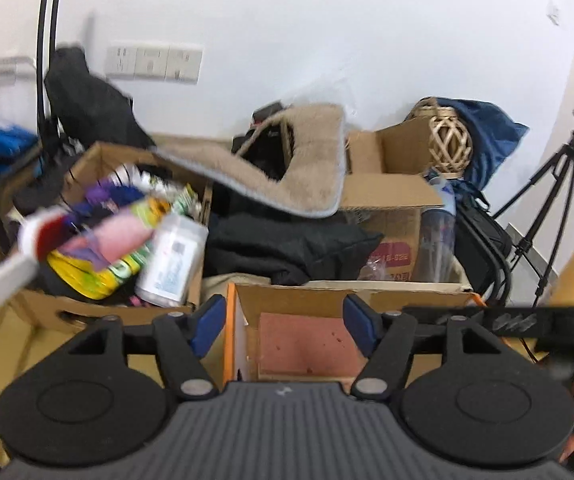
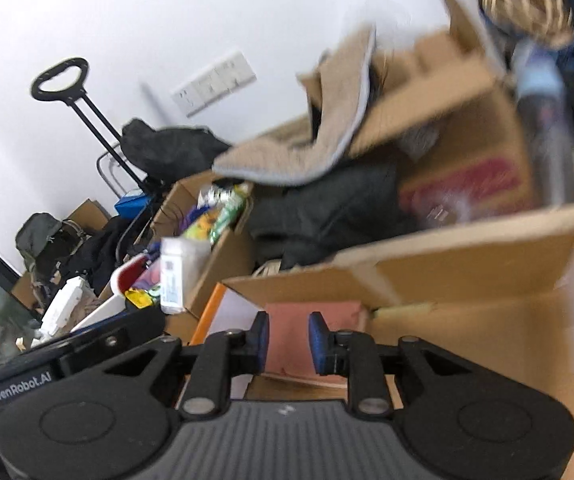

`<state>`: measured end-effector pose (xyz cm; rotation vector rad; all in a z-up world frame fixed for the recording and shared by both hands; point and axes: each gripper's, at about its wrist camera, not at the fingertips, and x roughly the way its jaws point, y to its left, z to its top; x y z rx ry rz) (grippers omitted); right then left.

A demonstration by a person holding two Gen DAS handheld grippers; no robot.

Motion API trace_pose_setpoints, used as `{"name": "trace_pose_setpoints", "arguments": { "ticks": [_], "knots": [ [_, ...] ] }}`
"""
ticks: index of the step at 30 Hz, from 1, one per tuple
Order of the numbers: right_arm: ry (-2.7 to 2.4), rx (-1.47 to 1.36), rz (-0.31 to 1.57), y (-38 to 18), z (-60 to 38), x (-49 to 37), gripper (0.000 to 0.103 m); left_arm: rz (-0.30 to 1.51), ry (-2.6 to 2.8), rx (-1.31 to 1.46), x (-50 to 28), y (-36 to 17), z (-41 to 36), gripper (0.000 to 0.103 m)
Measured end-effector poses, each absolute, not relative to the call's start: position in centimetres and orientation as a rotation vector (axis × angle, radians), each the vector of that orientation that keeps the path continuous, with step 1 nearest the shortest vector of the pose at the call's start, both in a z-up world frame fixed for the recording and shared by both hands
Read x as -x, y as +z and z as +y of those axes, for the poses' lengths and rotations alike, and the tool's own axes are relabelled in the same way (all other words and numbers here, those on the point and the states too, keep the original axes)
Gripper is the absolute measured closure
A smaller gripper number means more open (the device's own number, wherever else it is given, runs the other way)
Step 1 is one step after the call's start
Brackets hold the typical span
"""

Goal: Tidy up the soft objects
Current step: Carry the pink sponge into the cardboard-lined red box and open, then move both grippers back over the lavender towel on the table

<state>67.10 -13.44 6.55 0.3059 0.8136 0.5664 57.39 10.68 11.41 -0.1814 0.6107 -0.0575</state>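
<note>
A folded pink cloth lies at the bottom of an orange-edged cardboard box, right below both grippers. My left gripper hangs over this box, open wide, with nothing between its blue pads. My right gripper hovers over the same pink cloth with a narrow gap between its pads; nothing is pinched. A beige fleecy mat is draped over the boxes behind, above a black garment. The right wrist view shows the mat and the garment blurred.
A cardboard box at left holds colourful packets and a white bottle. Behind at right stand another carton, a wicker ball, a blue bag and a tripod. A trolley handle leans by the wall.
</note>
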Motion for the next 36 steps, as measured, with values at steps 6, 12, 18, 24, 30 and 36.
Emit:
{"name": "trace_pose_setpoints", "arguments": {
  "ticks": [6, 12, 18, 24, 30, 36],
  "knots": [
    [0.500, -0.209, 0.681, 13.7, -19.3, -59.3, 0.061, 0.523, -0.078, 0.107, -49.1, 16.0, 9.6, 0.022],
    [0.413, -0.055, 0.527, 16.2, -24.1, -48.0, 0.045, 0.390, -0.059, 0.048, -38.7, 16.8, 8.0, 0.011],
    [0.328, -0.031, 0.325, 16.5, -27.9, -35.9, 0.017, 0.284, -0.025, 0.025, -28.5, 14.9, 6.1, 0.000],
    [0.302, -0.029, 0.235, 12.8, -29.7, -25.5, 0.001, 0.260, 0.006, 0.090, -19.5, 10.8, 5.9, 0.000],
    [0.352, -0.095, 0.350, 7.4, -29.8, -18.1, 0.000, 0.270, 0.054, 0.015, -12.5, 6.4, 5.0, 0.000],
    [0.361, -0.141, 0.418, 4.3, -29.1, -16.0, 0.004, 0.307, 0.039, 0.060, -12.1, 5.2, 5.7, 0.000]
  ]
}}
